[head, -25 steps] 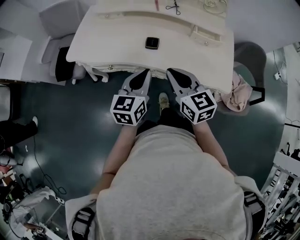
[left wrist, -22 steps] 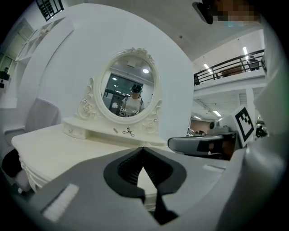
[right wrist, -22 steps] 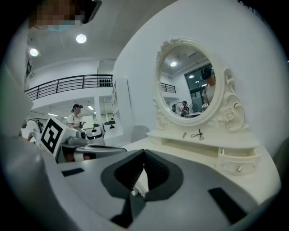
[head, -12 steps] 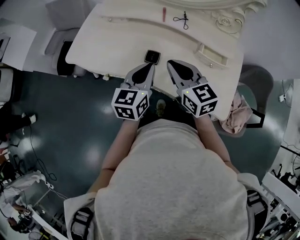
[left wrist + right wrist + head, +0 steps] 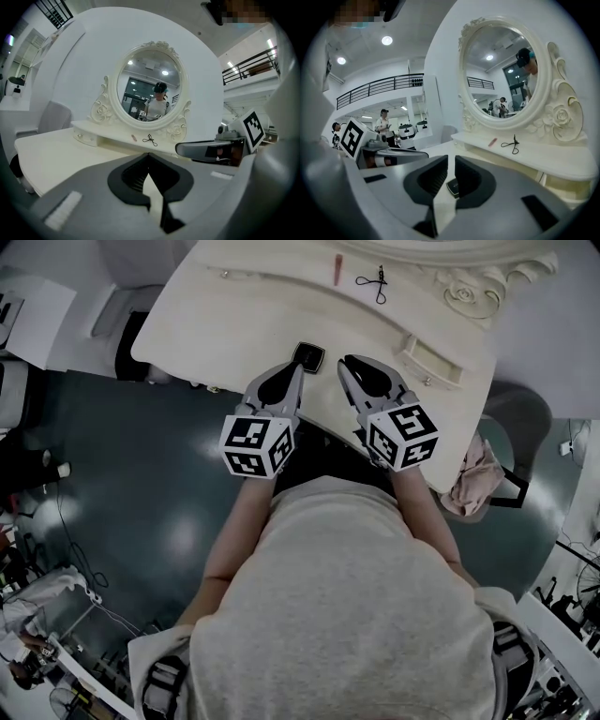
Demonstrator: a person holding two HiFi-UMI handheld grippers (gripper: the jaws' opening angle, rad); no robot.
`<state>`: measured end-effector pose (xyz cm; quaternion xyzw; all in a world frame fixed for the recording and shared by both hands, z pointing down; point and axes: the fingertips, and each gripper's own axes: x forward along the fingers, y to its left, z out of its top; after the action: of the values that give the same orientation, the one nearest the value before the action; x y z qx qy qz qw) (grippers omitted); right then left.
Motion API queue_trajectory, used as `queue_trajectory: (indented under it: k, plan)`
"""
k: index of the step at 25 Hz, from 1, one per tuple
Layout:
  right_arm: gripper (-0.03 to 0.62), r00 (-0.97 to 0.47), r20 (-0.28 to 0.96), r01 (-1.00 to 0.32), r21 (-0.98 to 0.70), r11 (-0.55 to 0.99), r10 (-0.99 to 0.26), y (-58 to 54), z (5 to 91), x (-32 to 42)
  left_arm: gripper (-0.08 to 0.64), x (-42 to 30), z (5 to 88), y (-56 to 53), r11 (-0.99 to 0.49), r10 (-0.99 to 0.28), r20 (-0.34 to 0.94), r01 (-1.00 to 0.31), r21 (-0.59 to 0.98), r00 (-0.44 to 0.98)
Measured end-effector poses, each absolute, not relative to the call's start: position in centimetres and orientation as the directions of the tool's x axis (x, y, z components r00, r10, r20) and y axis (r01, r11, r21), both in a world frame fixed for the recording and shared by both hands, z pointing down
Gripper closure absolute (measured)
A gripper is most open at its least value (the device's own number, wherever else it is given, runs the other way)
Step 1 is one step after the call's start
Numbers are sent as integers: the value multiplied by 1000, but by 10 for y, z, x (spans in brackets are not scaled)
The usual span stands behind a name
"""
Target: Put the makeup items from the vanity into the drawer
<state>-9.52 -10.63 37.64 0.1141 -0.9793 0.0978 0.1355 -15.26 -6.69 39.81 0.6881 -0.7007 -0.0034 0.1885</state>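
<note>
A black square compact lies on the cream vanity top near its front edge. On the raised back shelf rest a red lipstick and a black eyelash curler. My left gripper is shut and empty, its tips just short of the compact. My right gripper is shut and empty too, just right of the compact. The right gripper view shows the compact low behind the right gripper, with the lipstick and curler farther off. In the left gripper view the left gripper points at the lipstick and curler.
A small shut drawer sits in the shelf at the right; another drawer front is at the left. An oval ornate mirror stands behind the shelf. A pink cloth hangs on a chair at the table's right end.
Both grippers have moved forward from the table's front edge to over the top, up to the compact. Their jaws have stayed shut.
</note>
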Motion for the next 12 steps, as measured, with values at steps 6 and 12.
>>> queue_trajectory:
  k: [6, 12]
  plan:
    - [521, -924, 359, -205, -165, 965, -135, -106, 393, -111, 551, -172, 411, -71, 82, -960, 279, -946, 313, 9]
    - [417, -897, 434, -167, -148, 975, -87, -112, 406, -139, 551, -198, 408, -81, 85, -966, 258, -932, 351, 9]
